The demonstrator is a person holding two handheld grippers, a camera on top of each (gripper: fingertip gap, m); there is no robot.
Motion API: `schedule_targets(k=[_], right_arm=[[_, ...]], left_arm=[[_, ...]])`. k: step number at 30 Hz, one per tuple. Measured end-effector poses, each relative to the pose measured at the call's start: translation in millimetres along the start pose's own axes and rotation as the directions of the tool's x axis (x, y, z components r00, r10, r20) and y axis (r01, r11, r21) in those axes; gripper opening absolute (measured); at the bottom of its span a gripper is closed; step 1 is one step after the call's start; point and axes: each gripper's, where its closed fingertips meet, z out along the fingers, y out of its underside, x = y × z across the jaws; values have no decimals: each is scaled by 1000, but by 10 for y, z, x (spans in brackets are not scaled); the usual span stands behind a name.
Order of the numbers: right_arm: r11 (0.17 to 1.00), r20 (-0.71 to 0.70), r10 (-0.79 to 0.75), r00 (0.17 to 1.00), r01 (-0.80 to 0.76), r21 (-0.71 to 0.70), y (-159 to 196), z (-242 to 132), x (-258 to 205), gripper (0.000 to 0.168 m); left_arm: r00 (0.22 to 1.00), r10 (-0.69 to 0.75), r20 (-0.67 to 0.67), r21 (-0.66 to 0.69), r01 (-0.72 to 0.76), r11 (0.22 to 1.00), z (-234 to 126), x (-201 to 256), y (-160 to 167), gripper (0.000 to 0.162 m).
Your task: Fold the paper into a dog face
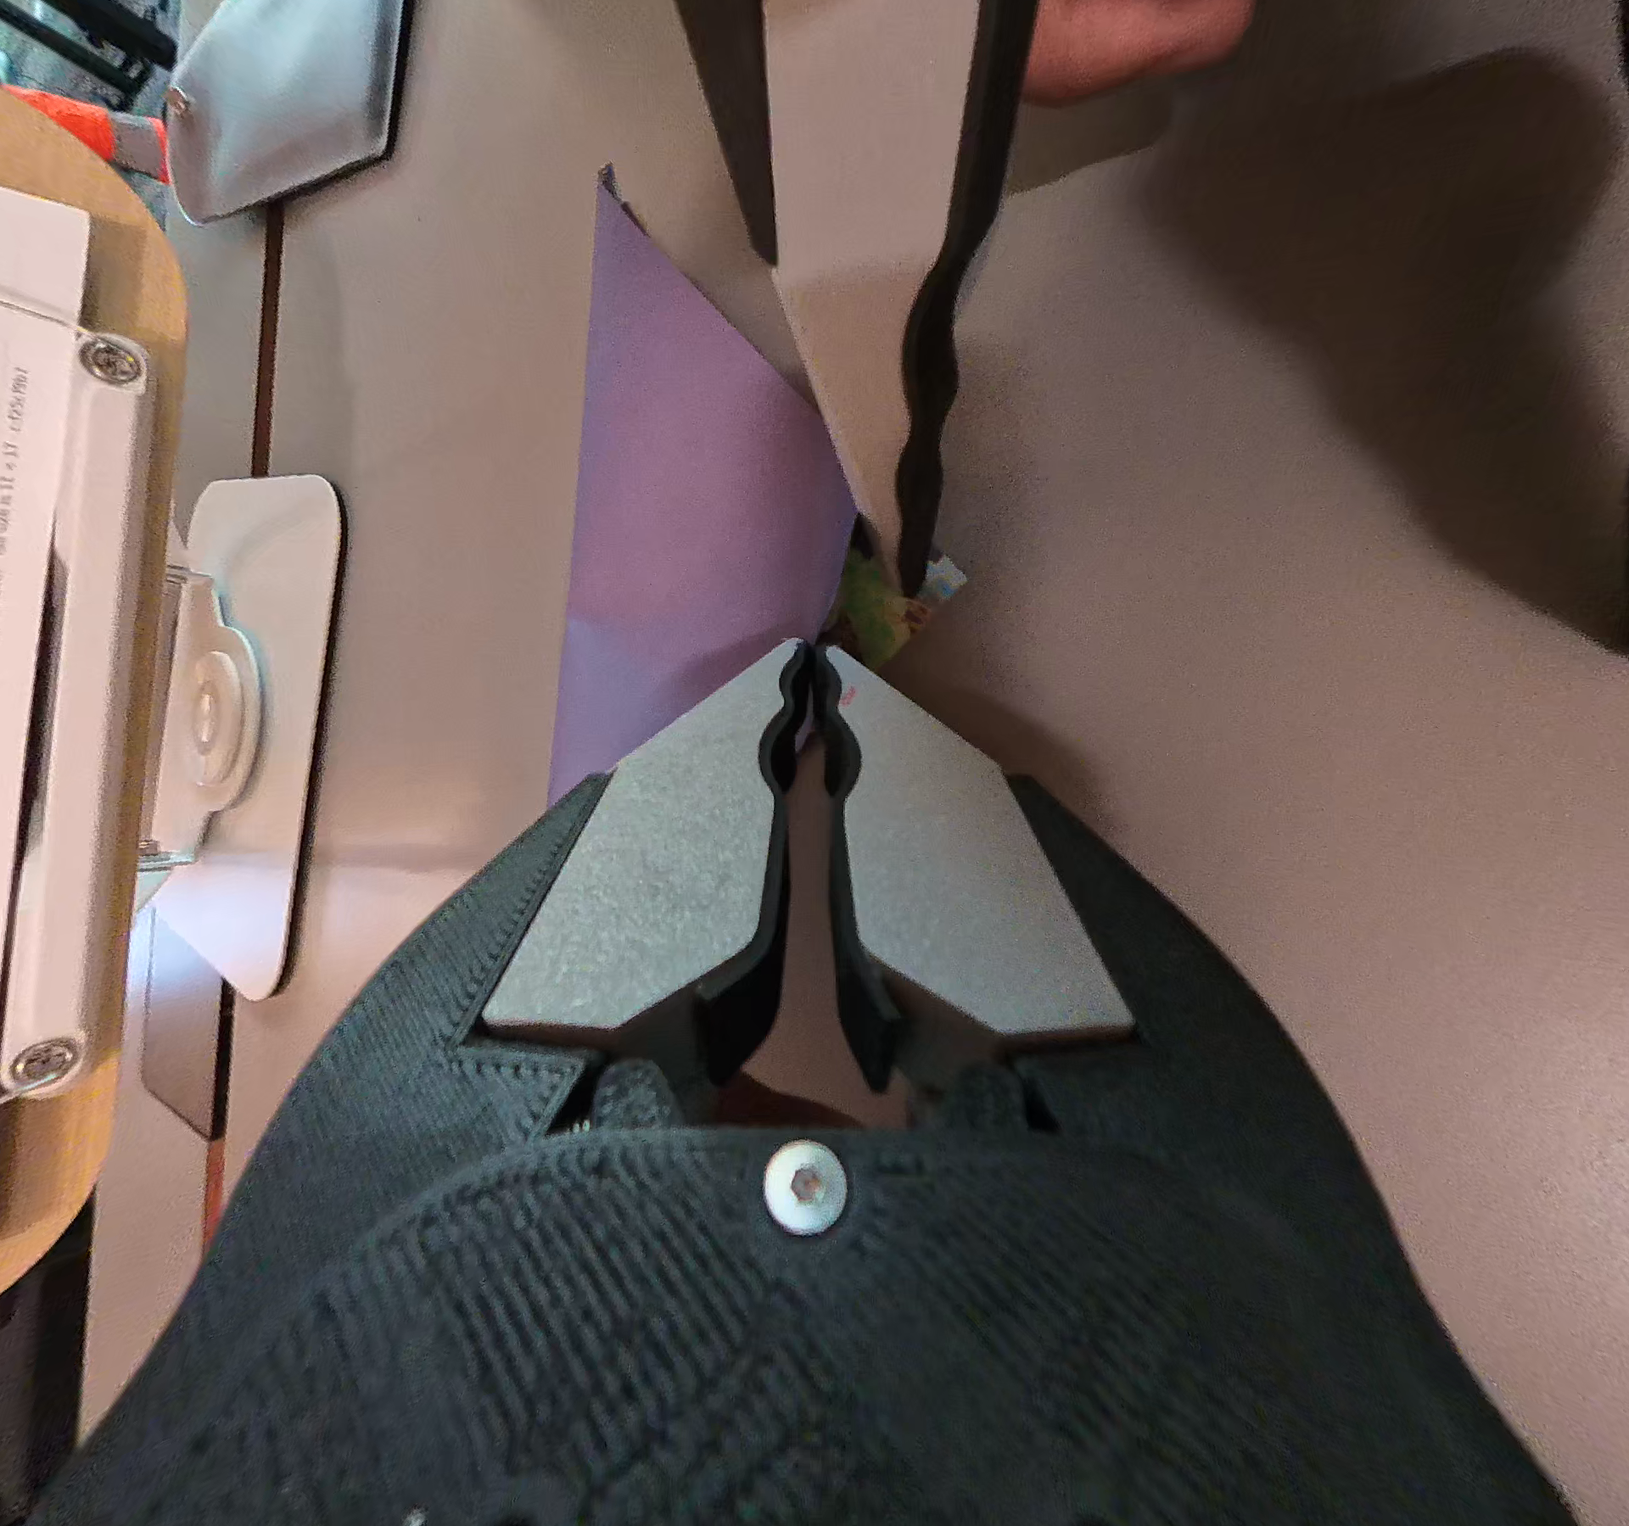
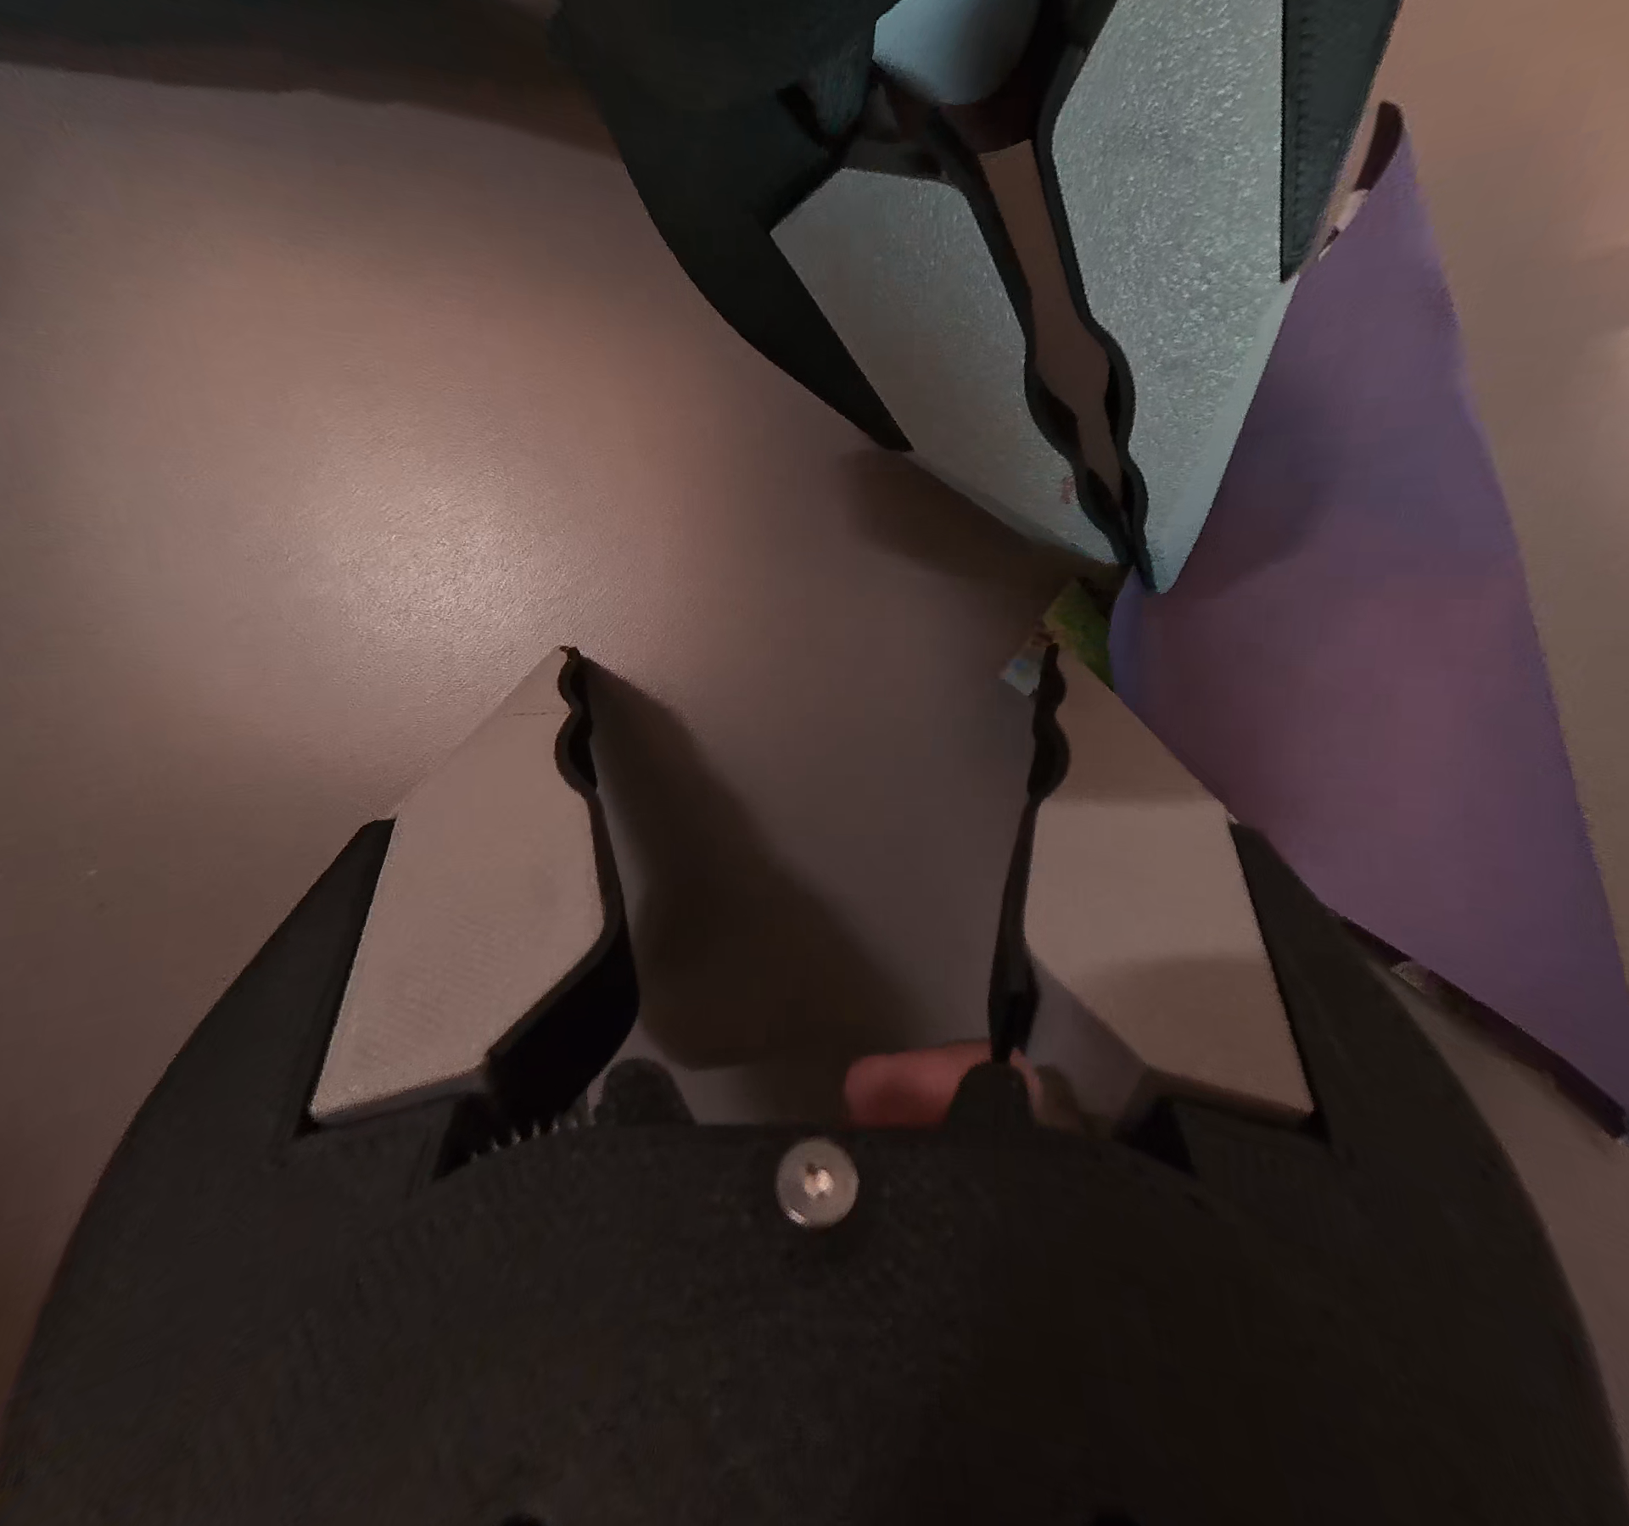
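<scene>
The purple paper is lying on the grey table, left of both tongs in the left wrist view. The left gripper is sitting nearly closed, tips at the paper's near right corner; whether it is pinching the sheet cannot be told. The right gripper is standing wide open, holding nothing, its right finger resting just beside the paper's printed corner.

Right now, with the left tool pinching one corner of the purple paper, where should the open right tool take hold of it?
A judgement: grip the paper on its free edge just beside the left tool, coming in flat from the table side. The right tool is open, one finger already at that corner.
</scene>
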Motion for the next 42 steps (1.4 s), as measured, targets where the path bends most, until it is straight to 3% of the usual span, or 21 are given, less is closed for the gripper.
schedule_targets(k=[13, 24, 30, 36, 42], right_arm=[[1000, 4, -3, 1000, 3, 3, 3, -3, 0, 98], [1000, 3, -3, 1000, 3, 10, 10, -12, 14, 95], [1000, 4, -3, 1000, 3, 9, 12, -12, 14, 94], [1000, 10, 16, 1000, -16, 25, 13, -36, 37, 89], [999, 5, 12, 1000, -12, 29, 32, -50, 56, 88]], left_arm=[[965, 253, 76, -105, -244, 964, 22, -17, 3, 0], [964, 263, 33, -93, -260, 961, 21, -24, 22, 0], [937, 343, -67, -146, -350, 925, 25, -5, 18, 0], [917, 298, -266, -51, -322, 945, 8, 103, -63, 0], [902, 149, -406, -58, -188, 980, 7, 107, -69, 0]])
